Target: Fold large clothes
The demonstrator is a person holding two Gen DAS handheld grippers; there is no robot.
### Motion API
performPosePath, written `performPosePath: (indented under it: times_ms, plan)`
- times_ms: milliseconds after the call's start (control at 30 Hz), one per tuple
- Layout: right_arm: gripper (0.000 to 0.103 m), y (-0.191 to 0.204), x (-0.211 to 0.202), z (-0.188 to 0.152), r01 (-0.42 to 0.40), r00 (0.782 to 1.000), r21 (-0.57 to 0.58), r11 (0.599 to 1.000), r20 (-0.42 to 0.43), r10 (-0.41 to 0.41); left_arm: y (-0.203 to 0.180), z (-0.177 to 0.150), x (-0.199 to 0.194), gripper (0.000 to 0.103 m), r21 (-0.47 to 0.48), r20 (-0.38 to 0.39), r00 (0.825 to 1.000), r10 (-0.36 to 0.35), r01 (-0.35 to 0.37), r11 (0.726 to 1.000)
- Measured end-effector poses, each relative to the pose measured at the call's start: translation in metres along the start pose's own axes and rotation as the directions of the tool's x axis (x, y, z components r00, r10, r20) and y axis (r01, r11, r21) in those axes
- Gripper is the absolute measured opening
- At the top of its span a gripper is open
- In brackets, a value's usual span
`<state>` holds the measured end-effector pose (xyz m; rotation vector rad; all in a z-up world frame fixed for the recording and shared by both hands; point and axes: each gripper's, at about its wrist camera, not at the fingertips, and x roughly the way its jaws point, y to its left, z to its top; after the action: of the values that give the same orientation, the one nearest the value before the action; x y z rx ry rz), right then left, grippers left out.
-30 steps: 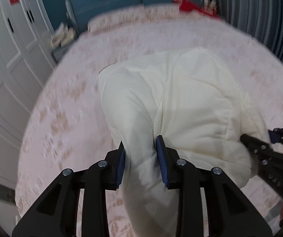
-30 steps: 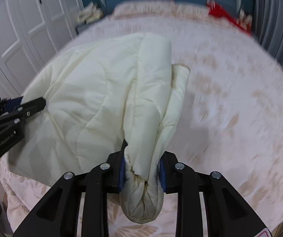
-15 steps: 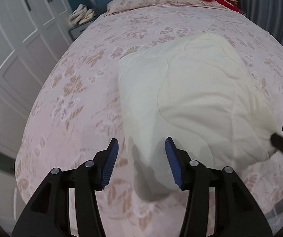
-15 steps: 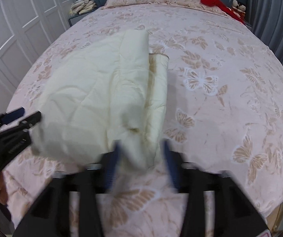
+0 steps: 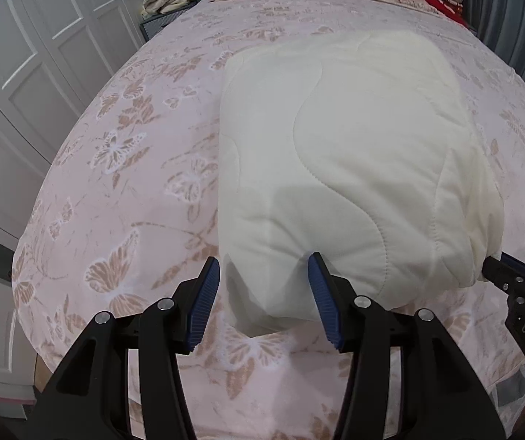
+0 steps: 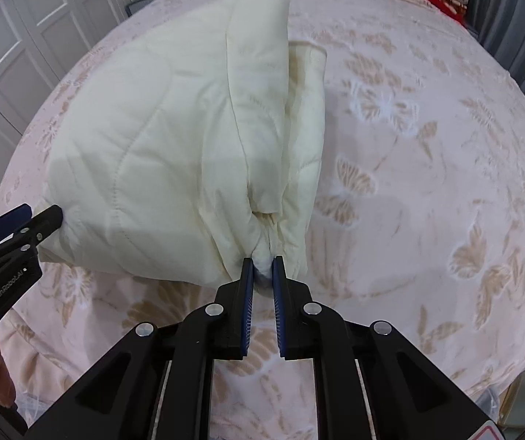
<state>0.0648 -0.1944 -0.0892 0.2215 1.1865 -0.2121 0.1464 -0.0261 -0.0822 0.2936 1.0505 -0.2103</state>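
A cream quilted garment — padded, with wavy stitch lines — lies folded into a thick bundle on the pink butterfly-print bed, near its front edge. Its near right corner is bunched to a tight point, and a narrower folded strip runs along the right side.

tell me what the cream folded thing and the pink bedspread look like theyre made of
Cream quilted garment: looks like matte woven fabric over soft padding, going by the wavy stitch lines and puffy folds.
Pink bedspread: thin matte cloth, probably cotton or a blend, with a printed butterfly pattern; the exact fibre cannot be told.
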Motion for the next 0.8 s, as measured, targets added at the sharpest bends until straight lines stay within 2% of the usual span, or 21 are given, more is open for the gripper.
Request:
performPosePath:
  times_ms: [433,600,700,800]
  plan:
    - [0.009,0.001,0.034,-0.008,0.016,0.998,0.003,1.0,-0.061,-0.016,-0.005,-0.009,0.016,0.051,0.013,-0.017,1.0,0.015,-0.015,1.0]
    - [0.009,0.0,0.027,-0.008,0.02,0.998,0.008,1.0,-0.058,-0.02,-0.007,-0.008,0.015,0.051,0.015,-0.013,0.999,0.029,-0.029,0.999]
    - [0.016,-0.004,0.012,-0.012,0.021,0.999,0.02,1.0,-0.034,-0.021,-0.006,-0.008,0.007,0.051,-0.002,-0.011,1.0,0.022,-0.022,1.0]
    - [0.019,-0.006,-0.009,-0.021,0.014,1.0,0.027,1.0,-0.005,-0.014,-0.004,-0.012,-0.003,0.061,-0.023,-0.007,1.0,0.013,-0.013,1.0]
